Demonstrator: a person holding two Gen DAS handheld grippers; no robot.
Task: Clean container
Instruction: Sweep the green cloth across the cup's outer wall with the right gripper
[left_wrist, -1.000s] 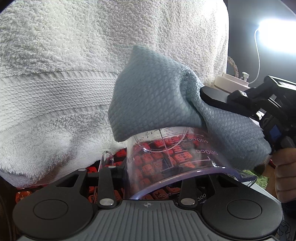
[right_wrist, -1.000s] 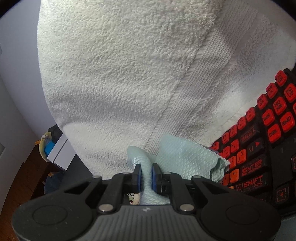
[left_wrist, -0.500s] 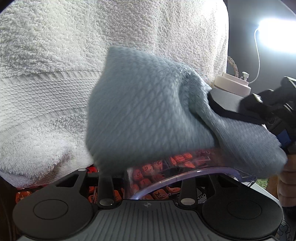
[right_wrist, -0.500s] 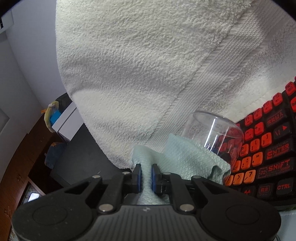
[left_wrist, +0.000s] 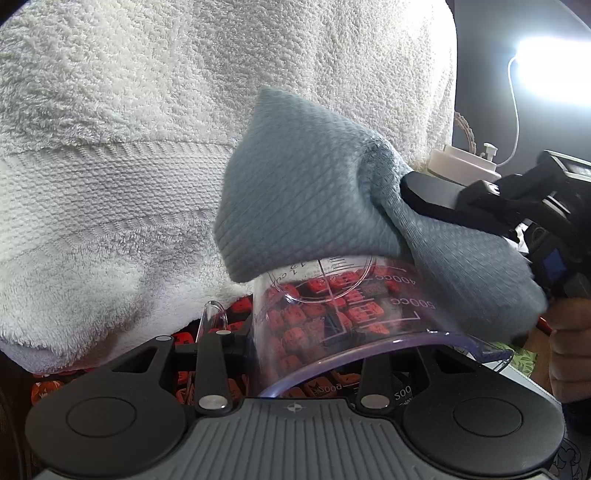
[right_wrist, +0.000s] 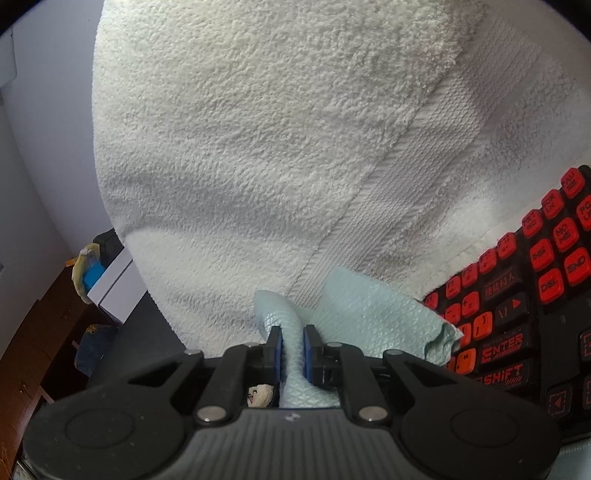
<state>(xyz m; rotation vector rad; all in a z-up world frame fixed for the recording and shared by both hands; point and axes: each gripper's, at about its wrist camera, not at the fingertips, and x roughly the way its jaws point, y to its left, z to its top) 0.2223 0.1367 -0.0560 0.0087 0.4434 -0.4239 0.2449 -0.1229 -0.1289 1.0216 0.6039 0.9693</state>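
A clear plastic measuring cup (left_wrist: 351, 306) with 400cc and 500cc marks lies between the fingers of my left gripper (left_wrist: 295, 347), which is shut on it, base pointing away from the camera. A pale blue waffle-weave cloth (left_wrist: 314, 192) is draped over the cup's base. My right gripper (right_wrist: 291, 332) is shut on that cloth (right_wrist: 369, 314), pinched between its blue pads. In the left wrist view the right gripper's black finger (left_wrist: 443, 203) presses into the cloth from the right. The cloth hides the cup in the right wrist view.
A thick white towel (left_wrist: 147, 147) fills the background over a black keyboard with red keys (right_wrist: 535, 277). A white lidded container (left_wrist: 465, 162) and a bright lamp (left_wrist: 554, 62) stand at the right. A person's hand (left_wrist: 569, 354) holds the right gripper.
Half a second ago the cloth had swept left and down over the cup's side. It is now back up over the base, about where it was a second ago.
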